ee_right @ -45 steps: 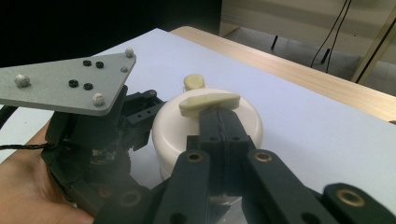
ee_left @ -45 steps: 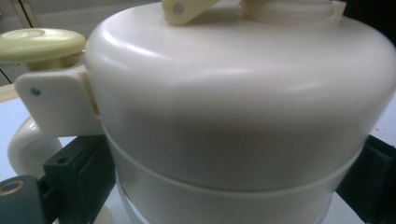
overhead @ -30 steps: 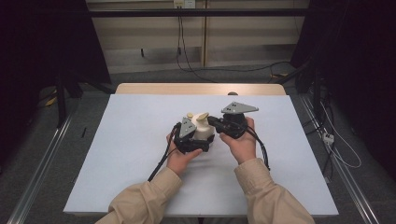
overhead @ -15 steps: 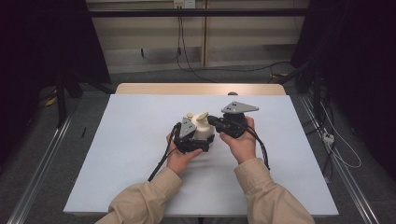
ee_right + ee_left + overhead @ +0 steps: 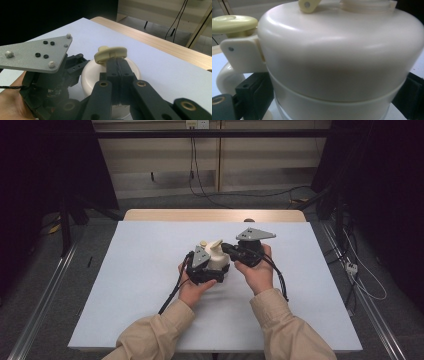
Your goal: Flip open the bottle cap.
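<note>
A white plastic pot (image 5: 219, 264) with a pale yellow cap (image 5: 111, 53) on top sits near the middle of the table. My left gripper (image 5: 211, 271) is shut on its body; a black pad (image 5: 254, 92) presses on each side of the pot (image 5: 337, 55). A yellow button (image 5: 233, 23) and the white handle (image 5: 225, 77) lie at the left of that view. My right gripper (image 5: 117, 61) comes in from the right. Its jaws are pressed shut, with the tips against the cap's edge. I see nothing between them.
The table (image 5: 140, 270) has a white top with a wooden strip along its far edge (image 5: 215, 215). Black cables trail from both grippers toward the person. A grey three-cornered plate (image 5: 255, 234) sits on top of the right gripper. Dark floor and rails surround the table.
</note>
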`<state>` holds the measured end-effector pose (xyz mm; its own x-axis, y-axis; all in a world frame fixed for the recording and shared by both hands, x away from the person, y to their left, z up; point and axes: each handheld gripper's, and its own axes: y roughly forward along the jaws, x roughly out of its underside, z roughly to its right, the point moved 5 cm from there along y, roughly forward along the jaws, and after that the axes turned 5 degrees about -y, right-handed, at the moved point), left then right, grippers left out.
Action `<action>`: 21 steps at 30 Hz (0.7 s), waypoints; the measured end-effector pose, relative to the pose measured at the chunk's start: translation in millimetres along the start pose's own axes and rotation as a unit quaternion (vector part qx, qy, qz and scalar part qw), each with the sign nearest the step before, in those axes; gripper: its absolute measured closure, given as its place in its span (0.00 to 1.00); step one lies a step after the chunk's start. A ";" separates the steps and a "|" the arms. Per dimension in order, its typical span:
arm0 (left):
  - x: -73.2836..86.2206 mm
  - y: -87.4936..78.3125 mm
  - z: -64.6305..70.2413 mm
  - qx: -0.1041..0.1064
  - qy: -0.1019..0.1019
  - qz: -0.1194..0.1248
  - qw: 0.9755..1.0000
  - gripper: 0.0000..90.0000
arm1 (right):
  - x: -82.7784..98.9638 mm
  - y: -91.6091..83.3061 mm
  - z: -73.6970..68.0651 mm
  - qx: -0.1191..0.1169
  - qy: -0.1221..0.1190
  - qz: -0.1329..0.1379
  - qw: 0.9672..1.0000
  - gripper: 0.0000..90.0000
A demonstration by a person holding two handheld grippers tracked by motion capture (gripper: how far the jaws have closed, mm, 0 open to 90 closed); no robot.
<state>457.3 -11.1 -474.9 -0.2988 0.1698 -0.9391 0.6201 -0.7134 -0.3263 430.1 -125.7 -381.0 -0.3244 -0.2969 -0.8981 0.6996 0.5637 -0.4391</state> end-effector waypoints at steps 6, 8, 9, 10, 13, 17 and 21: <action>0.0 0.0 0.1 0.000 0.000 0.000 1.000 0.05 | 0.4 2.2 -1.3 -0.001 -0.002 -0.003 1.000 1.00; 0.0 0.0 0.1 0.000 0.000 0.000 1.000 0.05 | 0.4 2.4 -1.5 -0.001 -0.001 -0.003 1.000 1.00; 0.0 0.0 0.0 0.000 0.000 0.000 1.000 0.05 | 0.3 2.7 -1.6 -0.002 -0.001 -0.002 1.000 1.00; 0.0 0.0 0.0 0.000 0.000 0.000 1.000 0.05 | 0.3 3.0 -1.6 -0.002 -0.002 -0.002 1.000 1.00; 0.0 0.0 0.0 0.000 0.000 0.000 1.000 0.05 | 0.3 3.5 -1.7 -0.001 -0.001 -0.001 1.000 1.00; 0.0 0.1 0.2 0.000 -0.001 0.001 1.000 0.05 | -0.3 3.6 -1.5 0.000 0.000 0.000 1.000 1.00; 0.0 0.1 0.2 0.000 -0.001 0.001 1.000 0.05 | -0.2 3.9 -1.2 0.000 0.001 0.000 1.000 1.00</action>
<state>457.2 -11.3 -474.9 -0.2990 0.1683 -0.9393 0.6207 -0.7133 -0.3254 432.1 -122.5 -382.6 -0.3249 -0.2954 -0.8984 0.7000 0.5637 -0.4385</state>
